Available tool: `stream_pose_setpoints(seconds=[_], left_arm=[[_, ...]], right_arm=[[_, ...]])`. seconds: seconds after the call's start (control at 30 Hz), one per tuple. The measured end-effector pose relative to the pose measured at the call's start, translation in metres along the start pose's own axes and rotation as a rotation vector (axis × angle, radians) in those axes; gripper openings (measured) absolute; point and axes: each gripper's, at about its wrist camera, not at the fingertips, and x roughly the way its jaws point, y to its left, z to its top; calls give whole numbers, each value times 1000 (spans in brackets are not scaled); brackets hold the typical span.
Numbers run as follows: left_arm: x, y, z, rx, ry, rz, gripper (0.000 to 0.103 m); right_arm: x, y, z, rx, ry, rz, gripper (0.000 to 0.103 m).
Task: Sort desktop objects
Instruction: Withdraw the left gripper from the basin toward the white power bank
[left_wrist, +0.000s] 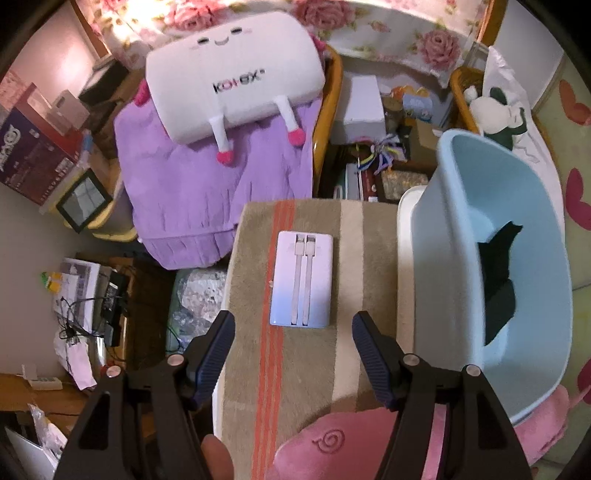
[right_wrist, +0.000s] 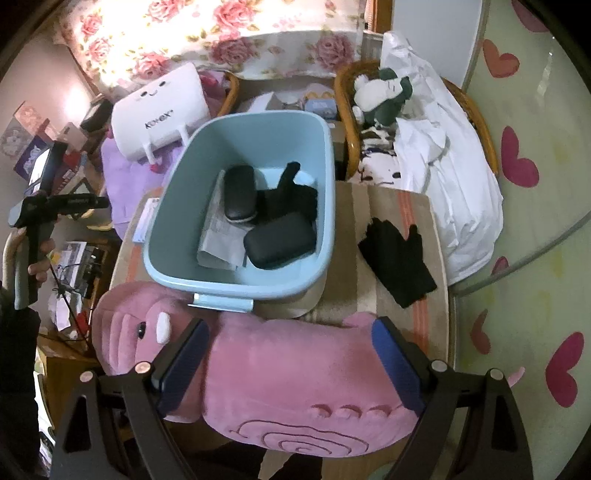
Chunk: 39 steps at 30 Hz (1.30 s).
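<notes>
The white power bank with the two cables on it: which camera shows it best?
The left wrist view. The white power bank lies flat on the striped mat, whole and unobstructed, just ahead of the open left hand-held gripper. In the right wrist view I cannot find it; the blue bin may be hiding it.

White plush pillow (left_wrist: 232, 74) lies on purple blanket (left_wrist: 218, 192), behind the table. Rose-print cloth (left_wrist: 388, 33) hangs behind the pillow. Framed picture (left_wrist: 83, 201) sits left of the blanket.

Power bank (left_wrist: 301, 278) lies left of bin (left_wrist: 458, 236).
</notes>
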Motion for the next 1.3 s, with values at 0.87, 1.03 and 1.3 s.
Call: stream_pose_setpoints(seconds=[0.87, 1.03, 1.3], left_arm=[[129, -5, 16, 6, 187, -50, 70], [138, -14, 13, 34, 202, -36, 70], [146, -13, 10, 22, 212, -7, 74]], right_arm=[[47, -60, 6, 169, 66, -118, 92], [53, -72, 5, 191, 88, -103, 92], [57, -64, 3, 153, 105, -98, 92]])
